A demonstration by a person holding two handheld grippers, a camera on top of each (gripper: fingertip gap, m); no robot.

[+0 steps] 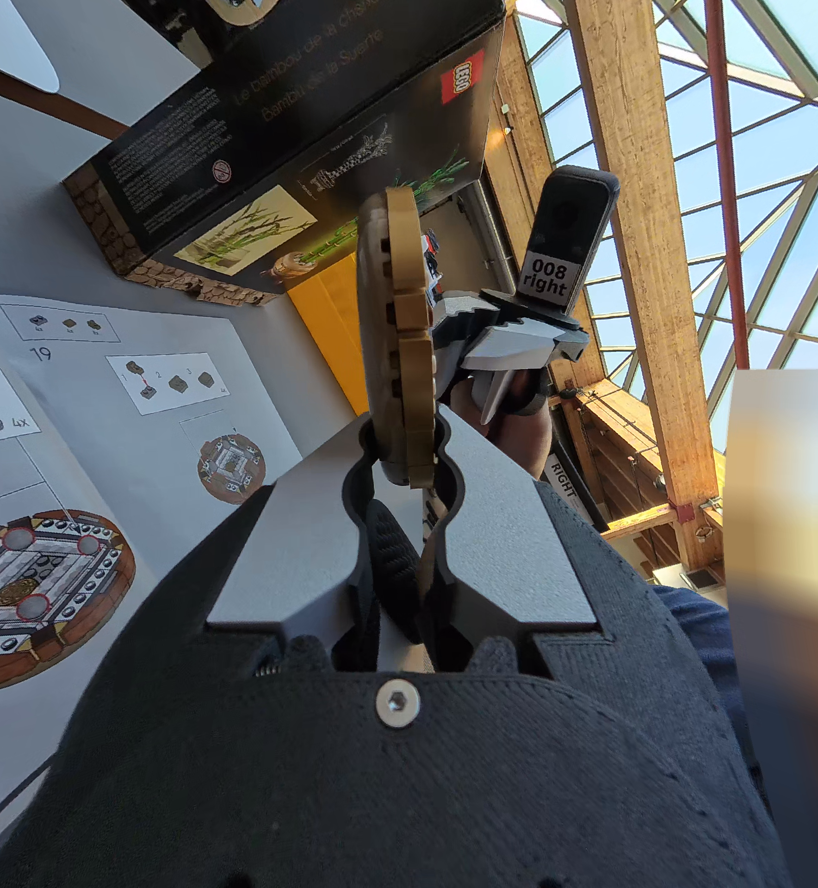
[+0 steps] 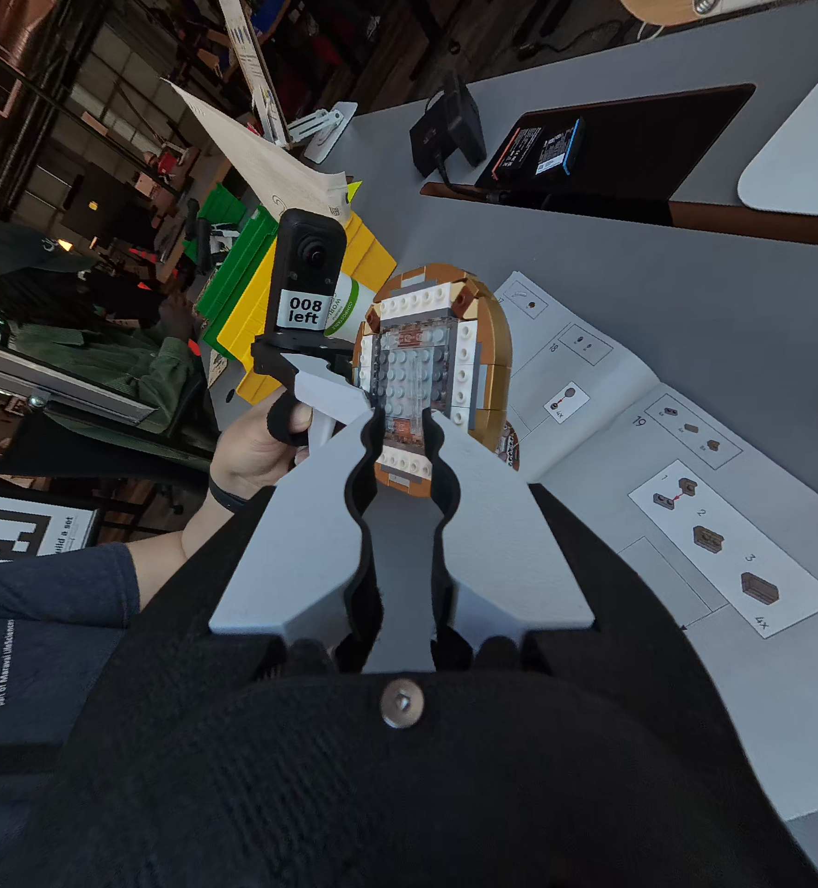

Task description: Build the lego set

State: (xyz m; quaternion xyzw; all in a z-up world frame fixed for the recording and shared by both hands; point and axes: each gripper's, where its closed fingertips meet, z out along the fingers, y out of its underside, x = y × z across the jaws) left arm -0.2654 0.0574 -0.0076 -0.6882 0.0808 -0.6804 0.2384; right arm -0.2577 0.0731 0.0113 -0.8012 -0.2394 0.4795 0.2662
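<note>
Left gripper (image 1: pixel 404 447) clamped on round lego base (image 1: pixel 397 331) edge, right gripper (image 2: pixel 400 423) parted facing its studs, instruction booklet (image 2: pixel 686 461) beneath base, set box (image 1: pixel 277 144) and yellow bin (image 2: pixel 263 307) behind base

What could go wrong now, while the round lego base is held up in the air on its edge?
1. The left gripper pinches only the rim of the round lego base, lifted above the instruction booklet; it may pivot or slip.
2. The right gripper, open, faces the studded side; a push there could pop bricks loose or lever the base out.
</note>
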